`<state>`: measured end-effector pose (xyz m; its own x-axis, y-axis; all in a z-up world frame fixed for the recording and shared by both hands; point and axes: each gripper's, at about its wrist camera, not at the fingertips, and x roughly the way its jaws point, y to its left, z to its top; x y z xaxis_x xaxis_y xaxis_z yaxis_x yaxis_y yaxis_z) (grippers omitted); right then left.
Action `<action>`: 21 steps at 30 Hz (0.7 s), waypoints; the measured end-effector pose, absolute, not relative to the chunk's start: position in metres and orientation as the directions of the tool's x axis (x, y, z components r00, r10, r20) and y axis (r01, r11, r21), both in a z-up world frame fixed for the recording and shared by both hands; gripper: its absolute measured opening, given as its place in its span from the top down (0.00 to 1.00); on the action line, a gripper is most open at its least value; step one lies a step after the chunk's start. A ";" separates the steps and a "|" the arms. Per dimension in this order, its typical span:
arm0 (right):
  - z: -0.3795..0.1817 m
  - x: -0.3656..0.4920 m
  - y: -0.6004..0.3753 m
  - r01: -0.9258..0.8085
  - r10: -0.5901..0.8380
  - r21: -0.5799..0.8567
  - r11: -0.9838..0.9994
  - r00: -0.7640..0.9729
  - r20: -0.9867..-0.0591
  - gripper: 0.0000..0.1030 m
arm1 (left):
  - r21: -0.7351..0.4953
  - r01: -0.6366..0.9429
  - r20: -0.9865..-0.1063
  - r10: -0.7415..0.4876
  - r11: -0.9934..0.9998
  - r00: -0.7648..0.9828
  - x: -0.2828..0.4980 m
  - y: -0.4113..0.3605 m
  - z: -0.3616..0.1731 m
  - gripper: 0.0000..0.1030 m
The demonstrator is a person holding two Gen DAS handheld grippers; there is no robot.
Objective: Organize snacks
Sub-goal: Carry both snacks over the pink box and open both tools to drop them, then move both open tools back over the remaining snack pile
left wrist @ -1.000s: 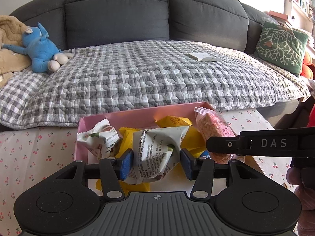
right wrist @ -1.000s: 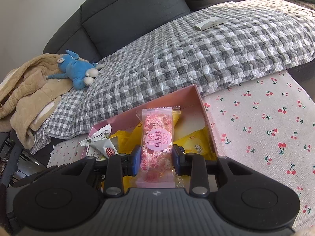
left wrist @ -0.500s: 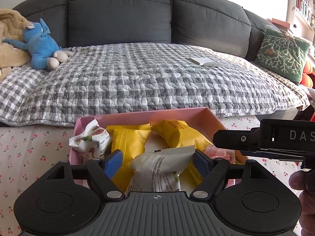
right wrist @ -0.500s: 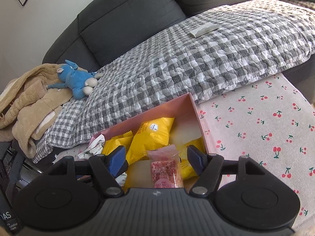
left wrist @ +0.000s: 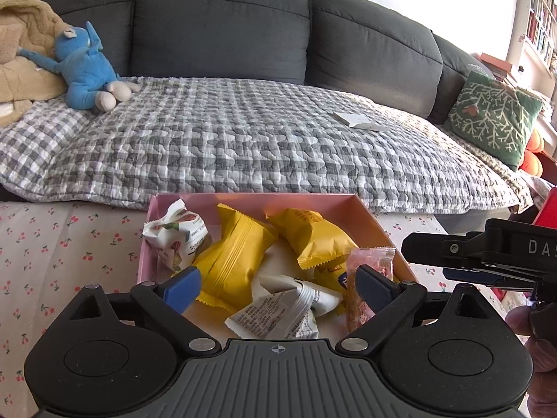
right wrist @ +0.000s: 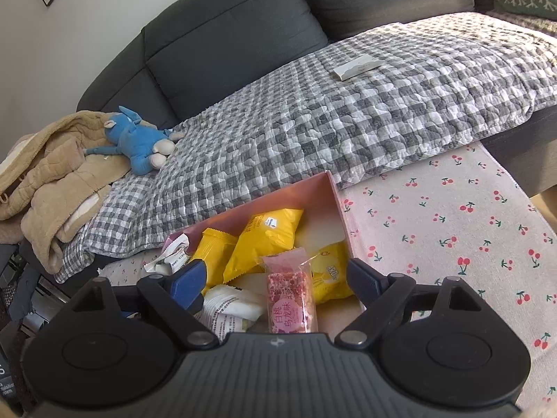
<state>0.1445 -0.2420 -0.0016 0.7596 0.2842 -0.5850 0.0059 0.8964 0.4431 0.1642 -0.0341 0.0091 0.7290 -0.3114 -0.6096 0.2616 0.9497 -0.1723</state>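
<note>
Left gripper (left wrist: 276, 287): tilted downward over the near end of the pink box (left wrist: 250, 199), its blue fingers (left wrist: 181, 287) spread wide apart. The jaws are opening and press on nothing; a white printed packet (left wrist: 275, 317) lies loose in the box between and below them.
Right gripper (right wrist: 275, 278): also angled down over the same box, from its right side. Its jaws are opening, fingers (right wrist: 363, 278) set wide, with no grip; a pink bar (right wrist: 290, 296) lies flat in the box between them, touching neither finger.
Right gripper seen from the left camera: its black body reaches in from the right edge, beside the box's right wall, with part of a hand (left wrist: 529, 327) below it.
Snacks: all in the pink box. Two yellow packets (left wrist: 233, 264) lie in the middle, a white packet with red print (left wrist: 175, 238) in the far left corner, another yellow packet (right wrist: 329, 275) against the right wall beside the pink bar.
Box: stands on a cherry-print cloth (right wrist: 452, 230), its far wall just in front of the checked quilt (left wrist: 261, 139).
Sofa (left wrist: 222, 24): dark grey, behind the quilt, with a blue soft toy (left wrist: 85, 68) on the left and a green cushion (left wrist: 494, 118) on the right.
</note>
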 end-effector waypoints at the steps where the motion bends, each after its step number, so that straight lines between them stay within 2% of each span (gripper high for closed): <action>1: -0.001 0.142 -0.242 0.011 0.276 0.436 0.900 0.760 -0.588 0.14 | -0.175 0.262 -0.610 -0.313 0.949 0.728 0.161 -0.033 0.010 0.06; 13: 0.005 0.110 -0.238 0.040 0.209 0.357 0.933 0.747 -0.631 0.07 | -0.170 0.276 -0.629 -0.319 0.946 0.709 0.119 -0.019 0.014 0.03; 21: 0.003 0.086 -0.227 0.029 0.174 0.288 0.957 0.735 -0.655 0.03 | -0.117 0.296 -0.631 -0.301 0.948 0.715 0.080 -0.008 0.010 0.03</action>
